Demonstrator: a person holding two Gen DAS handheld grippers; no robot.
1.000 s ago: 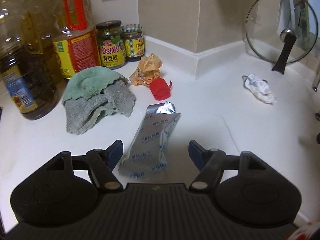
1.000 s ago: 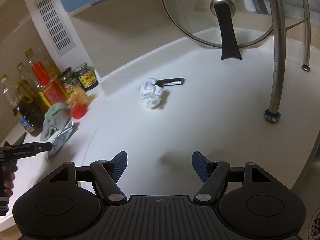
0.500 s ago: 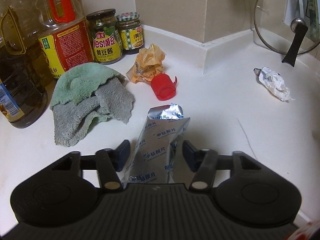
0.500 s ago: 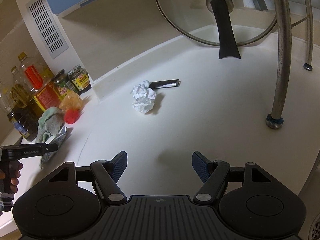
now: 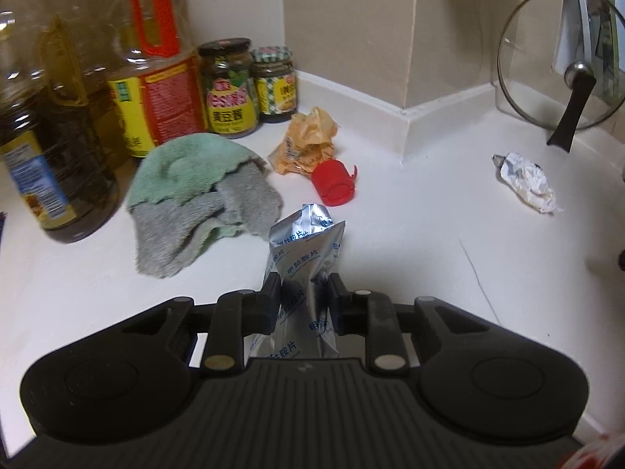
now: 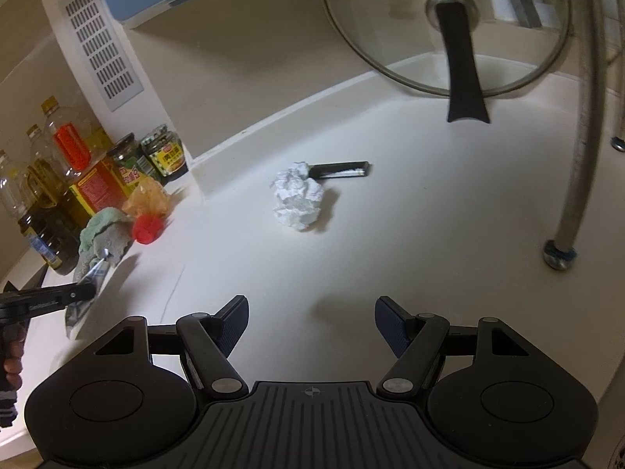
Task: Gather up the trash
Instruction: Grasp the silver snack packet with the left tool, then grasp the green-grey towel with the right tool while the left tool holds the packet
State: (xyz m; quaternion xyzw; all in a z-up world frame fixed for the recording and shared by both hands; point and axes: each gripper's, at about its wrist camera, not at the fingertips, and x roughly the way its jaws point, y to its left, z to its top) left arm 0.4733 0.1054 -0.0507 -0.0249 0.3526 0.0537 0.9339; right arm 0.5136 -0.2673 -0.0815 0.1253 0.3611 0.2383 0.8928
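Observation:
A silver foil pouch [image 5: 304, 250] with blue print stands buckled between the pads of my left gripper [image 5: 305, 293], whose jaws are closing and pinch its sides. In the right wrist view that pouch [image 6: 76, 314] hangs from the left gripper [image 6: 78, 293] at the far left. Beyond it lie a crumpled orange wrapper [image 5: 306, 144] and a red cap [image 5: 334, 185]. A crumpled white paper ball [image 6: 299, 201] lies ahead of my right gripper [image 6: 311, 322], which stands open and empty above the white counter [image 6: 410, 234]. The same paper ball [image 5: 527, 181] shows at right in the left wrist view.
A green-grey cloth [image 5: 195, 191], oil bottles [image 5: 152, 78] and two jars [image 5: 230, 86] crowd the back left corner. A glass pan lid [image 6: 449, 27] leans on the back wall. A black stick-like item [image 6: 340, 169] lies behind the paper. A steel pipe [image 6: 582, 117] rises at right.
My left gripper's jaws have come together from wide open onto the foil pouch, which now buckles upward between them. The right gripper's jaws stay equally wide; its view shifted a little.

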